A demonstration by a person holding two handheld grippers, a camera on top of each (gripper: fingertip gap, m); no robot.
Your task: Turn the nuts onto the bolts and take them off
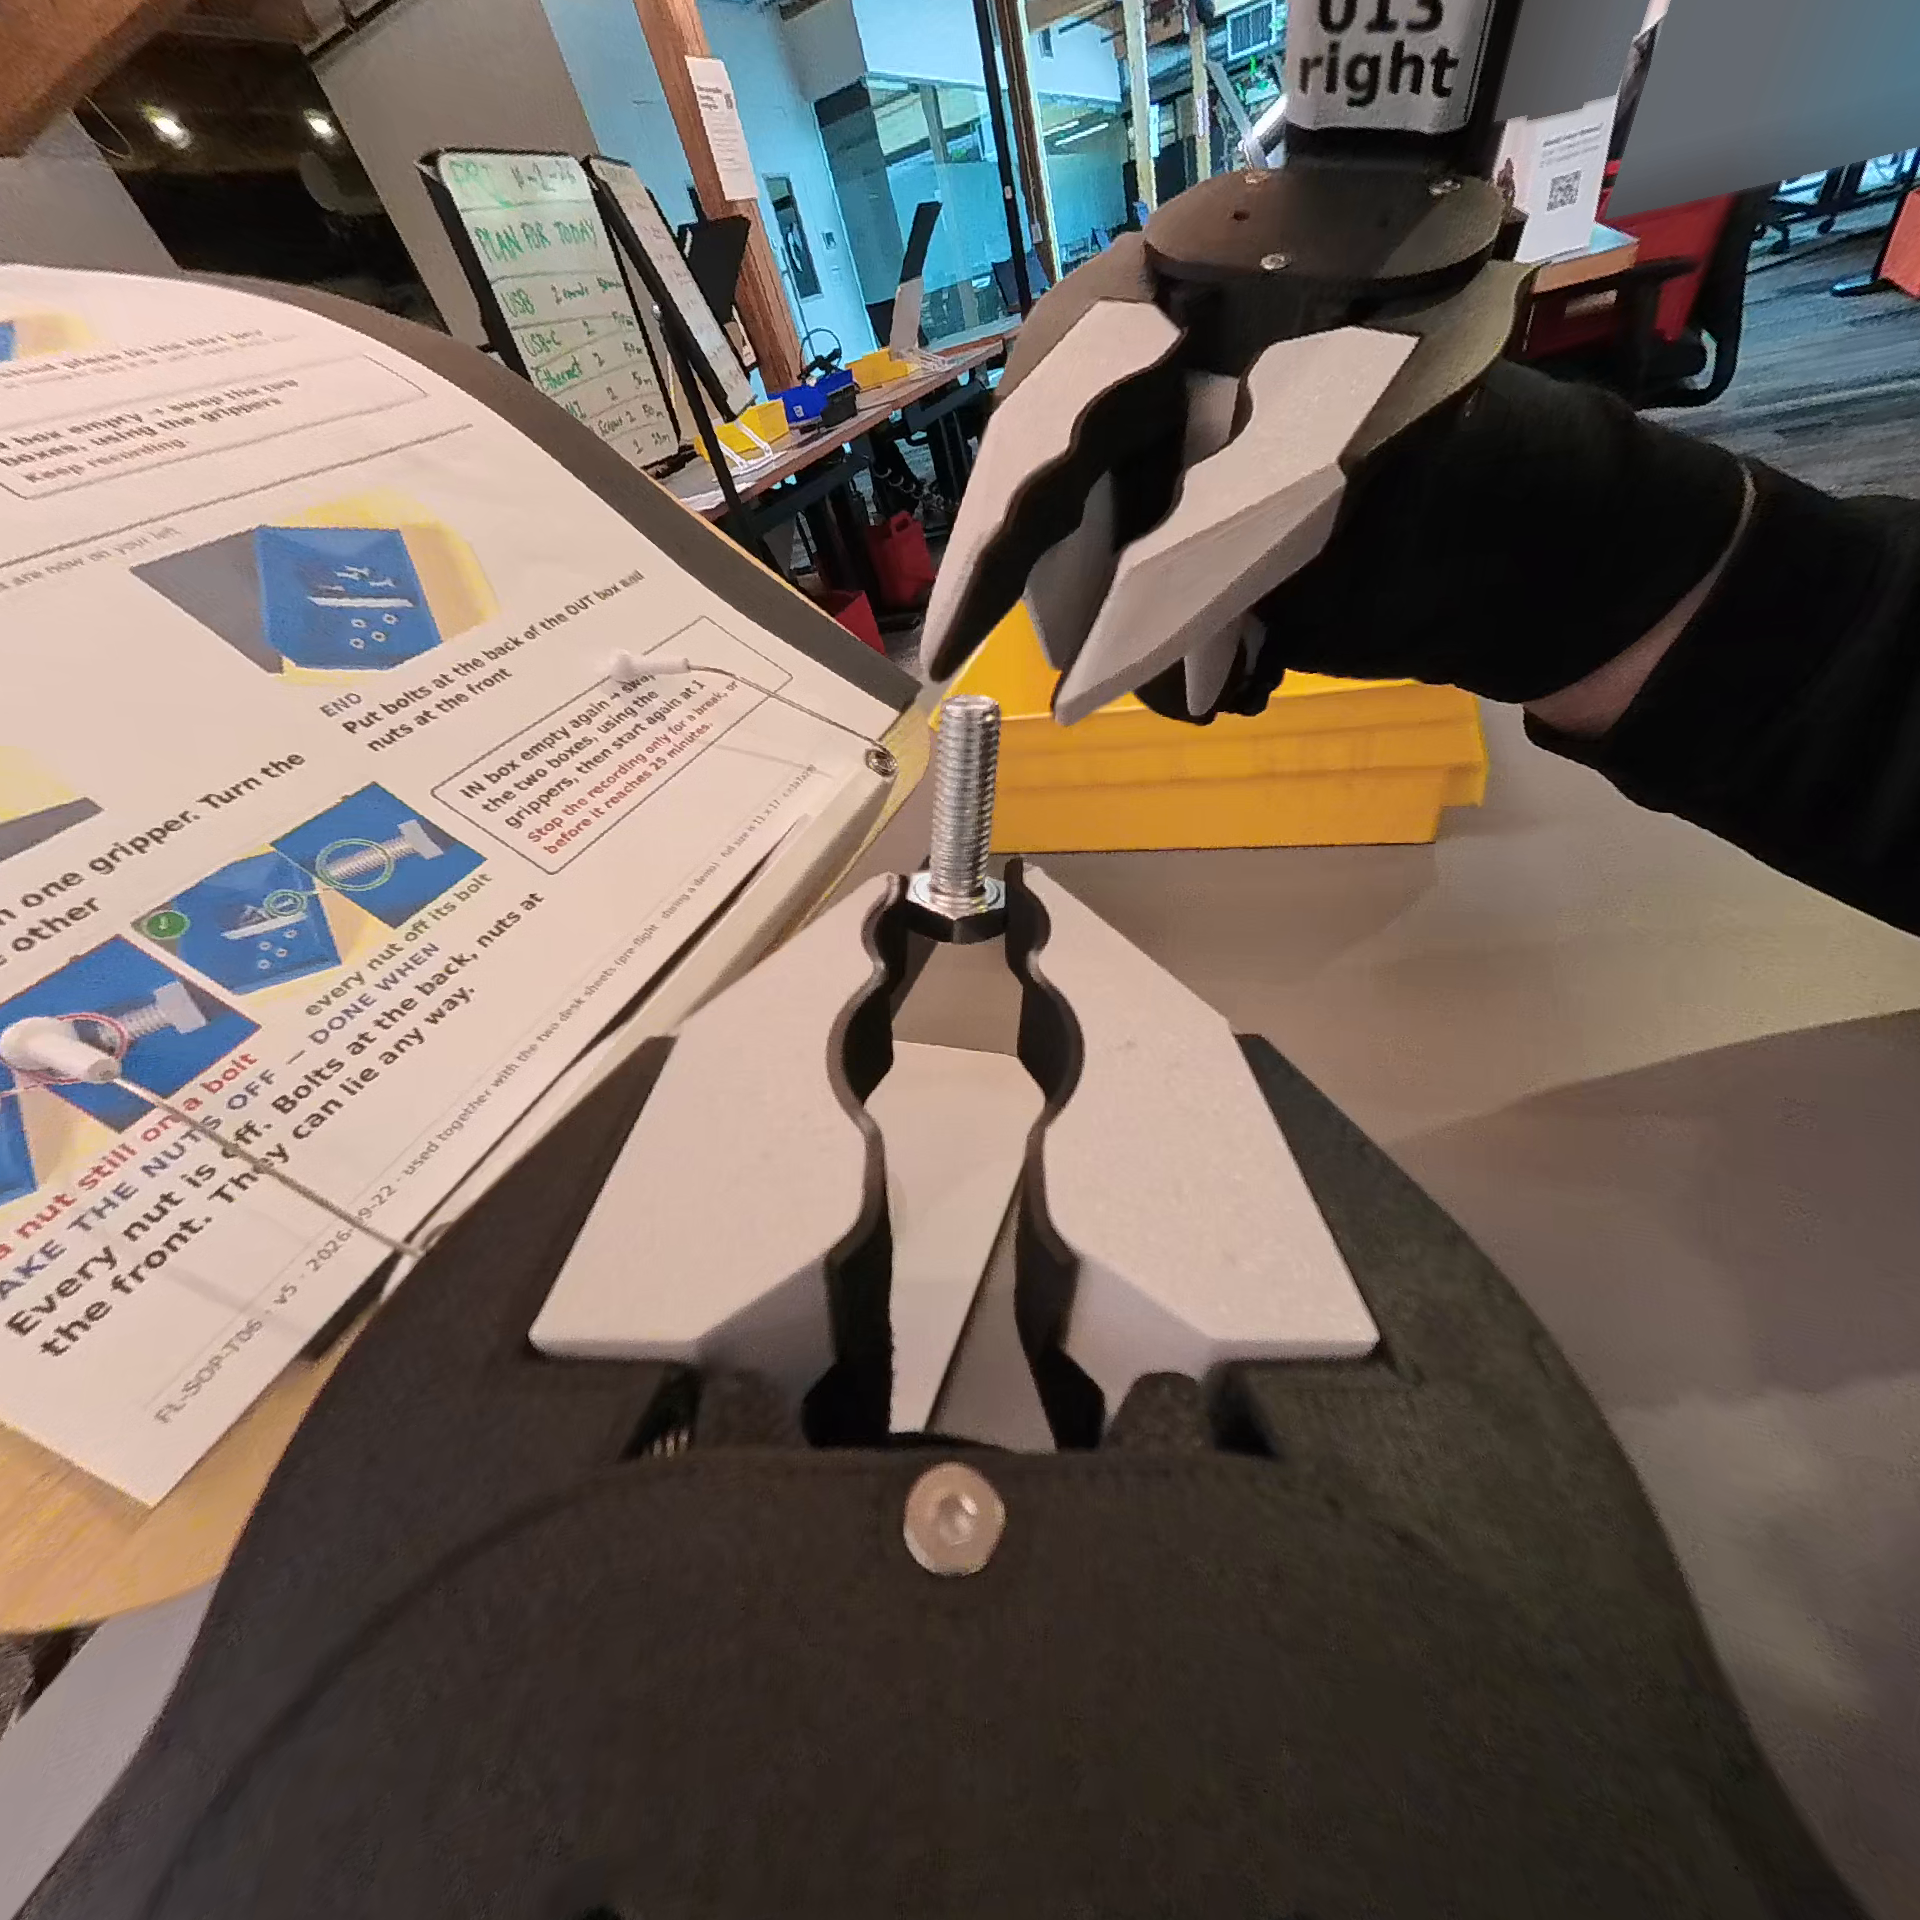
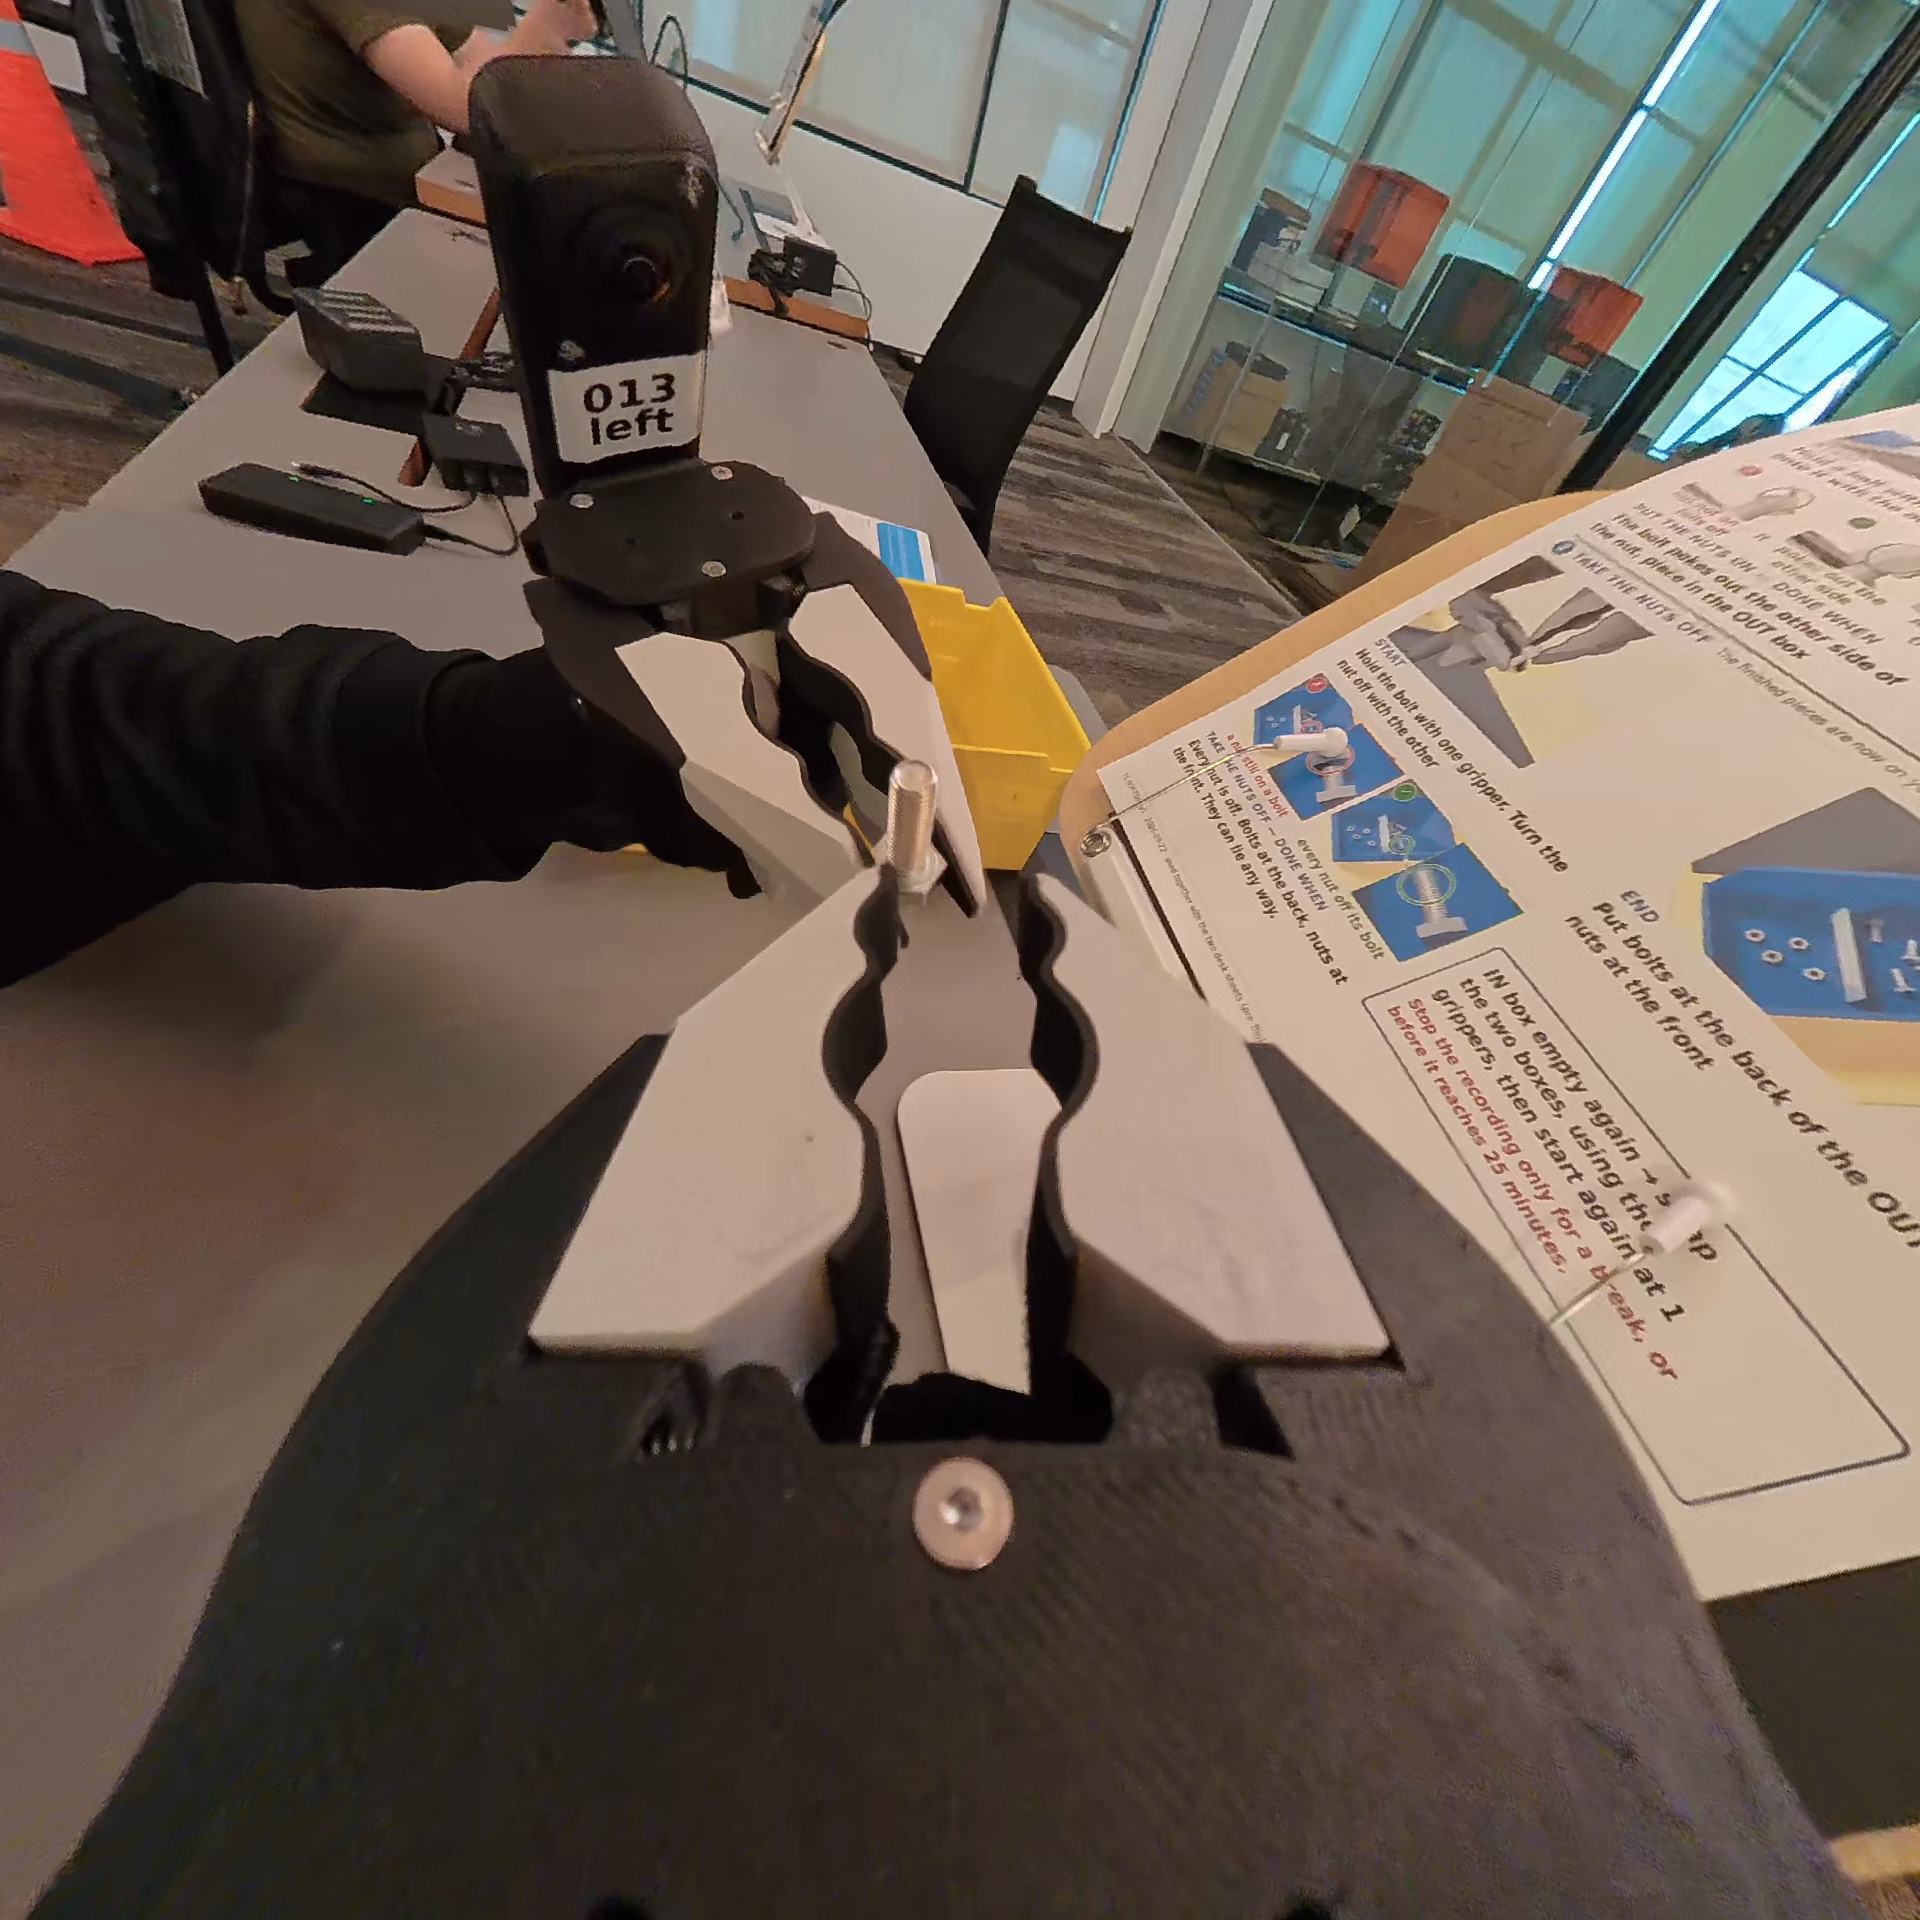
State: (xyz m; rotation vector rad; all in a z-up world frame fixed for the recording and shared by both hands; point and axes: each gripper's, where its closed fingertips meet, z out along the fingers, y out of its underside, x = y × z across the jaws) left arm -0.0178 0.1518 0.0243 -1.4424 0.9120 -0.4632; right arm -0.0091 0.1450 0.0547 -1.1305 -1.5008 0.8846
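Fingertips of the left gripper are clamped on a hex nut threaded near the bottom of a silver bolt, whose threaded shank stands upright above the 2 grey fingers with its cut end on top. In the right wrist view the same bolt rises from between the left gripper's tips, tilted slightly, with the nut just showing at its base. A gloved hand in black holds the right gripper, which points down with its tips just above and beside the bolt's end, not touching it; its fingers stand a little apart with nothing between them, as its own view also shows. A yellow bin sits on the grey table behind the bolt, and it appears again behind the left gripper in the right wrist view. A printed instruction sheet on a curved wooden stand lies to one side, held down by thin wire clips. Whiteboards and other desks fill the room beyond.
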